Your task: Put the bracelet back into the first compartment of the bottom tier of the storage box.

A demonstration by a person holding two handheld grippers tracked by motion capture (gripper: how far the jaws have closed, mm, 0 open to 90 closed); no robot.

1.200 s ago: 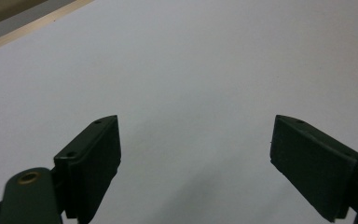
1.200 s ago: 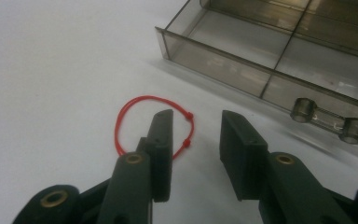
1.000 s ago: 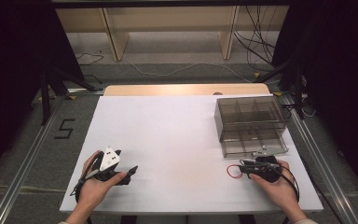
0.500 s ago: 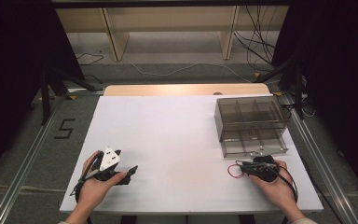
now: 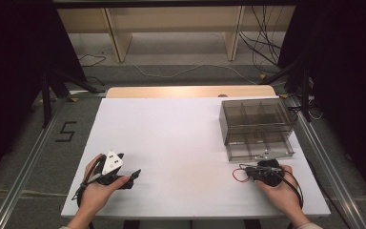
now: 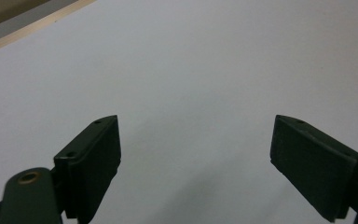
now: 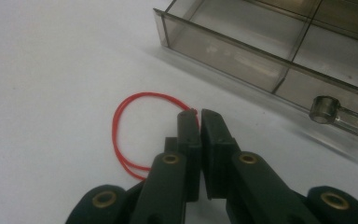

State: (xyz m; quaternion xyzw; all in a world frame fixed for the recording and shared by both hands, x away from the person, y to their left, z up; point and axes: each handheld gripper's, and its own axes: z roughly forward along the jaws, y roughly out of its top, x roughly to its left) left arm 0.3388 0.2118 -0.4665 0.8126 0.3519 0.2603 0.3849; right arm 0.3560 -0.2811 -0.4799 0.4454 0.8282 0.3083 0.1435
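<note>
A thin red elastic loop (image 7: 121, 126) lies on the white table (image 5: 181, 143), left of my right gripper (image 5: 246, 171). In the right gripper view the right gripper (image 7: 198, 113) has just been closing and is now shut, pinching the near end of the red loop (image 5: 238, 175) between its pads. A smoky clear drawer box (image 5: 257, 117) stands just beyond it, with its drawer (image 7: 242, 51) pulled out toward me and its knob (image 7: 326, 109) to the right of the jaws. At the front left, my left gripper (image 5: 134, 174) rests on the table, held by a hand. Its jaws (image 6: 196, 126) stand wide open over bare tabletop.
The open drawer (image 5: 259, 145) has several divided compartments. A wooden strip (image 5: 190, 91) runs along the table's far edge. Metal rails (image 5: 24, 162) flank the table on the floor, and cables (image 5: 267, 57) lie behind it.
</note>
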